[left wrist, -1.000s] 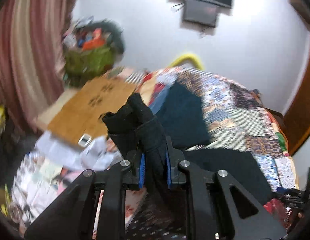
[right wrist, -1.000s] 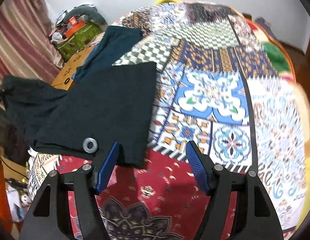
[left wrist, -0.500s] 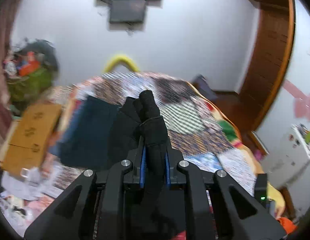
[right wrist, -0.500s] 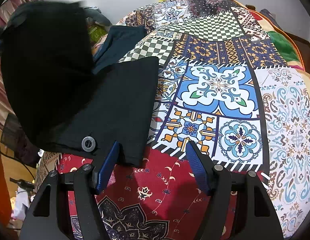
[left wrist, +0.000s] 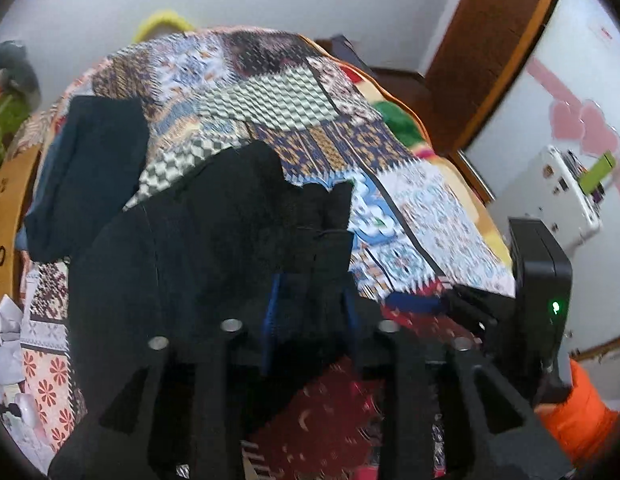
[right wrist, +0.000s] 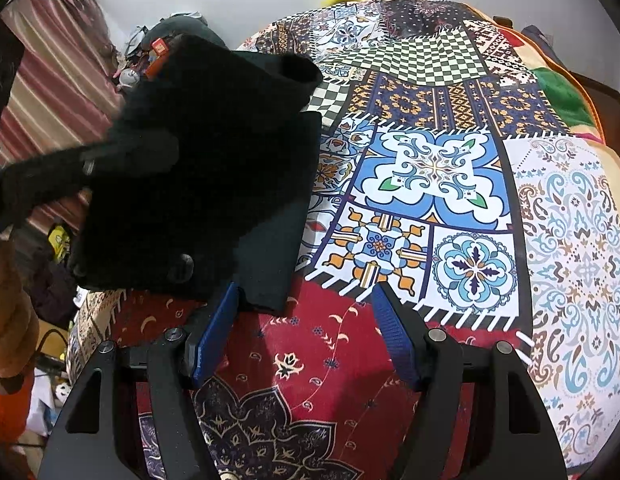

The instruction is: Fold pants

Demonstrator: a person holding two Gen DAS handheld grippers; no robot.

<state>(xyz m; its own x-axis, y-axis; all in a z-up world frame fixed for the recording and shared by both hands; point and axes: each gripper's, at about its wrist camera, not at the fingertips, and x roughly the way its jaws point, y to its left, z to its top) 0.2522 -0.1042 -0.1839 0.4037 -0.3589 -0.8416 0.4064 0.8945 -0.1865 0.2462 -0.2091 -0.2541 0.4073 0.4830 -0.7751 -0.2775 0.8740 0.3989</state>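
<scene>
1 patchwork bedspread (right wrist: 434, 168) beneath pants (right wrist: 197, 184).

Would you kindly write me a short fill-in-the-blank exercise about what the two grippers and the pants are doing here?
1. The black pants lie on a patchwork ____.
2. The right gripper is ____, holding nothing.
3. The pads of the right gripper are coloured ____.
4. Beyond the black pants lies a folded dark ____ garment.

Missing words: bedspread; open; blue; teal
</scene>
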